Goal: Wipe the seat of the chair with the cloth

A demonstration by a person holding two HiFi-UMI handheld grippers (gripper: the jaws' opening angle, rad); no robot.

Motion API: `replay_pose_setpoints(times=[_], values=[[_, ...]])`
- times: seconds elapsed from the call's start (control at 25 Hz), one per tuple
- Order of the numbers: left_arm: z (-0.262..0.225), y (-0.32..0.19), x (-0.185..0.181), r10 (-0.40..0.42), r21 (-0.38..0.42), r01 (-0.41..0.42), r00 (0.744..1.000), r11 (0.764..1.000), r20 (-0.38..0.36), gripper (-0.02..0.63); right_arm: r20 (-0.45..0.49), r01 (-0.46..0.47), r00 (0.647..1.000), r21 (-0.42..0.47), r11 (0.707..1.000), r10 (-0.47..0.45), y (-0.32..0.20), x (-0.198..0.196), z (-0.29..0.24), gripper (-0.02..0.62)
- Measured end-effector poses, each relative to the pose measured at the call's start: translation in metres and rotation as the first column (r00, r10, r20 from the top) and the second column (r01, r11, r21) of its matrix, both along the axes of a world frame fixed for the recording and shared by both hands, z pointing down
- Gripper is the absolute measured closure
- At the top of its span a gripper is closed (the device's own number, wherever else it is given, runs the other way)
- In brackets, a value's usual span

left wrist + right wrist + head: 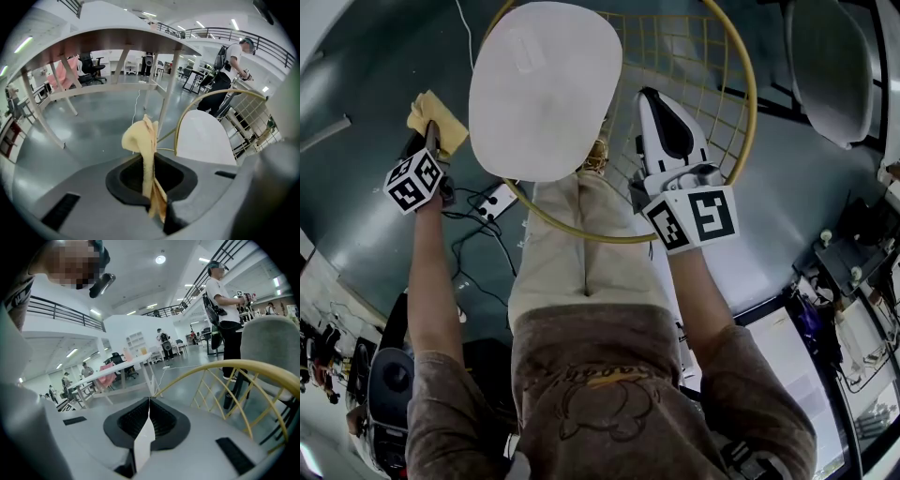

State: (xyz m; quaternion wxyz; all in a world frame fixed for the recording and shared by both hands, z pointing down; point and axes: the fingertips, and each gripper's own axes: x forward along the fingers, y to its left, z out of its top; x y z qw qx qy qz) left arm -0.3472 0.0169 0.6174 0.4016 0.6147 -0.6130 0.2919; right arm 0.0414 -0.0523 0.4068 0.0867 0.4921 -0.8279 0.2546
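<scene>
Well, our left gripper (431, 142) pinches the crumpled yellow cloth (437, 116) by one fold, off the round white chair seat's (546, 89) left edge, our right gripper (656, 103) closed empty; we fear wiping could tug it loose.

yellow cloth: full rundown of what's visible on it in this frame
The cloth is pale yellow, soft fabric by its look, crumpled and folded rather than spread. The left tool is shut on it: a narrow strip runs between the jaws and a bunched lobe stands out past their tips. It is held in the air to the left of the chair's white seat, not touching it. Nothing else touches it.
</scene>
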Motion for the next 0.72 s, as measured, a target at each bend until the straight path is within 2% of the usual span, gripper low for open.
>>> replay_pose_setpoints(times=[0.16,0.28,0.36,0.52,0.72], values=[[-0.02,-0.006,0.021,0.01,0.061,-0.006,0.998,0.998,-0.067,0.558,0.007,-0.004,1.0,0.003,1.0,0.004,0.003,0.0,-0.002,0.566],[-0.032,-0.013,0.061,0.04,0.103,-0.022,0.985,0.994,-0.168,0.558,0.009,-0.008,1.0,0.004,1.0,0.008,0.006,0.0,-0.003,0.566],[-0.036,-0.015,0.095,0.061,0.118,-0.033,0.967,0.993,-0.246,0.558,0.009,-0.011,1.0,0.005,1.0,0.011,0.007,0.0,-0.003,0.566],[-0.03,-0.005,0.176,0.106,0.088,-0.075,0.898,0.993,-0.426,0.558,0.01,-0.021,1.0,0.0,1.0,0.021,0.01,0.004,-0.001,0.567],[-0.028,0.025,0.266,0.169,0.045,-0.174,0.811,0.984,-0.56,0.558,0.012,-0.031,0.999,-0.008,0.999,0.031,0.014,0.006,0.001,0.566]])
